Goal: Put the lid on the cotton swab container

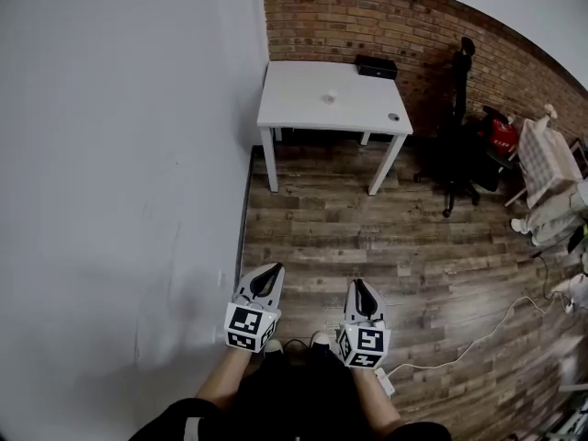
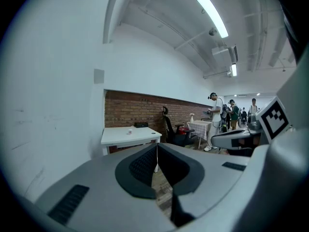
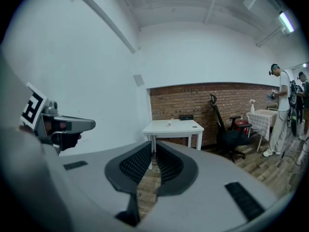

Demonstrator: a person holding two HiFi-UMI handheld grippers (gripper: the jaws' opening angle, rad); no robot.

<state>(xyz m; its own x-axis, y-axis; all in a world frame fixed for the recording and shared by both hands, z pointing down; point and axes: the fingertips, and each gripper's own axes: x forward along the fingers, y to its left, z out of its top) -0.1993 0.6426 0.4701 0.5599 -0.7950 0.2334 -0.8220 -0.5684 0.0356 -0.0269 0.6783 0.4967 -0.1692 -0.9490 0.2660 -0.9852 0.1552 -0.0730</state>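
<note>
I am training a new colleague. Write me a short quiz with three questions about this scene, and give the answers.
1. Fill in: the jaws of the left gripper and the right gripper are both ____.
2. True or false: the small white container stands on the white table, far from both grippers.
3. Where is the black box? A) at the table's front edge B) at the table's back edge C) between the left gripper's jaws
Key: 1 shut; 2 true; 3 B.

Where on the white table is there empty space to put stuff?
The table is bare on its left half, from the wall to the small container, and between container and lid. A black box crowds the back right corner.
</note>
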